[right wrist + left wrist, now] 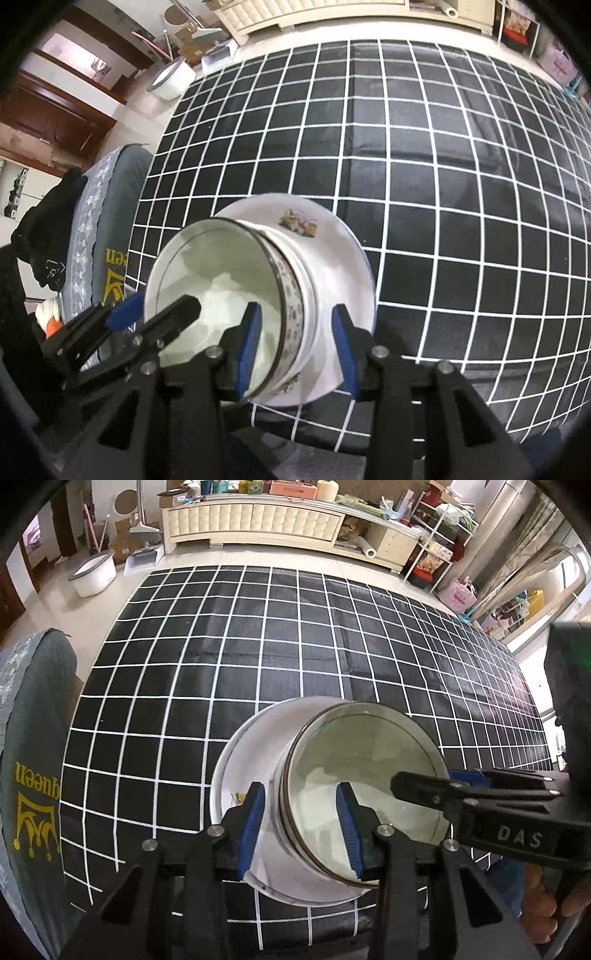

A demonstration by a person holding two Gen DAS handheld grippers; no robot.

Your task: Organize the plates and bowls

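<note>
Both claws, left (301, 825) and right (295, 345), straddle the bowl (221, 295) rim unclenched on the plate (343, 251); release evenly, I judge.

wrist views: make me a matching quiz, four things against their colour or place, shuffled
Things:
1. bowl
2. plate
3. tablecloth
4. grey cover

Colour or place:
a. black with a white grid
b. gold crown print, beside the table
c. stands on the plate
d. white with a flower print, lies on the tablecloth

Pairs: 1-c, 2-d, 3-a, 4-b
</note>
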